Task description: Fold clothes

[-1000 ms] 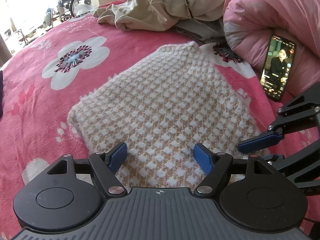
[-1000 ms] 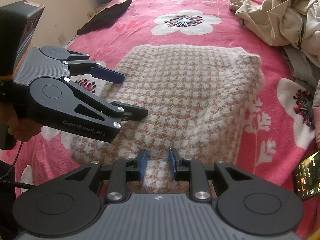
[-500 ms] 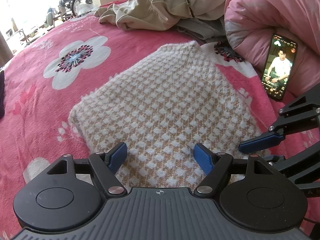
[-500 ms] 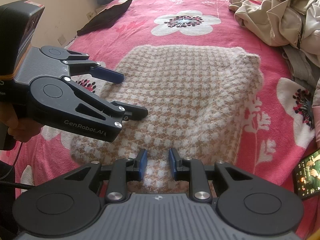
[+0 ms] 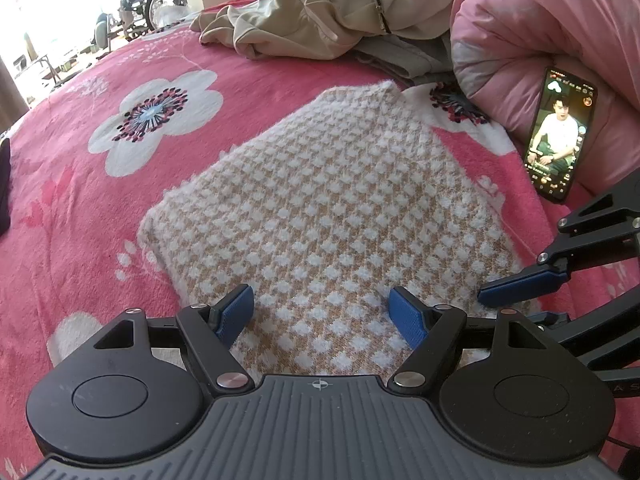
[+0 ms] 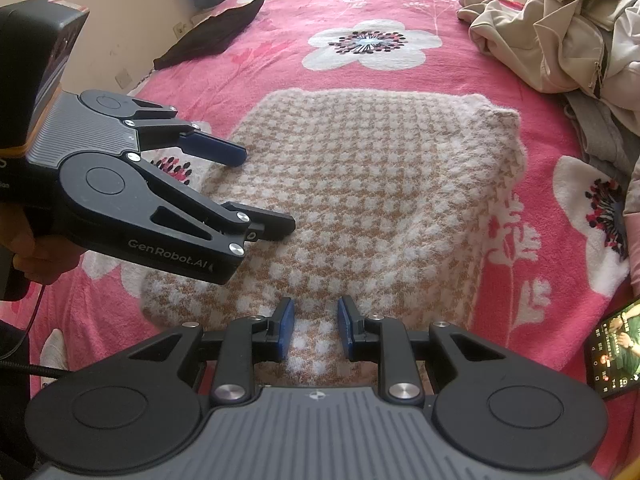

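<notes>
**A:** On the pink flowered bed [image 5: 120, 208], toward its near edge, we have the checked knit garment [image 5: 332, 208] lying flat as a folded block, its long axis running away from us toward the heap of beige clothes [image 5: 320, 12] at the far side.

**B:** And our tools?

**A:** Both hang over the garment's near end, pointing steeply down. The left tool [image 5: 322, 314] has its blue pads wide apart with knit showing between them, not pinched. The right tool [image 6: 314, 330] has its pads close together but with a gap; we see cloth in the gap, yet no pinch.

**B:** Which one is nearer the edge we'd lift?

**A:** We judge them about level: the left toward the near left corner, the right just beside it over the middle of the near hem. The garment stretches straight ahead of both, so the next fold likely carries this end forward. A phone [image 5: 560, 136] leans on the pink quilt [image 5: 560, 32] to the right, apart from the garment.
</notes>
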`<state>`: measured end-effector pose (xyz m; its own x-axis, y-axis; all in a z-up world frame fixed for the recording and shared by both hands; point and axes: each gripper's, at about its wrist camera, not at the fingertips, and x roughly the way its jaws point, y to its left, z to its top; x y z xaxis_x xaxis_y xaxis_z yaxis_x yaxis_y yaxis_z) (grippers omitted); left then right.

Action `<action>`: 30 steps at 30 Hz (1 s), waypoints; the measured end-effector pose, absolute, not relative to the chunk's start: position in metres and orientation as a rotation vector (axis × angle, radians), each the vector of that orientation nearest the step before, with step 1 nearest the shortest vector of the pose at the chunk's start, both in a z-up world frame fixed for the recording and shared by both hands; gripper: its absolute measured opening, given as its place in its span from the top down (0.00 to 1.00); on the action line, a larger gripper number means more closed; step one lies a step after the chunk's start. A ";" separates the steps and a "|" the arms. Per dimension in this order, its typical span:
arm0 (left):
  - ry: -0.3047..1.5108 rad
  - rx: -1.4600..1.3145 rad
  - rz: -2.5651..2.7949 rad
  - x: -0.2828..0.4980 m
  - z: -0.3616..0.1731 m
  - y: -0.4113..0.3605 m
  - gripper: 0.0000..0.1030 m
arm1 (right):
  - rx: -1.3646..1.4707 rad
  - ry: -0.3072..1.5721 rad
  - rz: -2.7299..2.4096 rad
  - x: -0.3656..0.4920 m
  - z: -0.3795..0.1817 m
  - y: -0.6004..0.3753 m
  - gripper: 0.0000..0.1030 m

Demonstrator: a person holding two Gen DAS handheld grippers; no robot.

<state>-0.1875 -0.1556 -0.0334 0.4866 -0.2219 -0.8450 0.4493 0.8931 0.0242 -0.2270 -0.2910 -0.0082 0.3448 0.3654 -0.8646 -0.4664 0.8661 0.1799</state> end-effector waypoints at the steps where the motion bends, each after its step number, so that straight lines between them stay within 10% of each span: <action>1: 0.983 0.256 -0.413 -0.187 -0.033 -0.156 0.27 | -0.105 1.093 0.541 -0.227 -0.008 -0.291 0.76; 30: 0.982 0.258 -0.411 -0.188 -0.033 -0.156 0.26 | -0.109 1.088 0.535 -0.228 -0.009 -0.291 0.76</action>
<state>-0.1885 -0.1558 -0.0326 0.4878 -0.2189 -0.8451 0.4476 0.8939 0.0268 -0.2275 -0.2911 -0.0091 0.3514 0.3600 -0.8643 -0.4647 0.8685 0.1728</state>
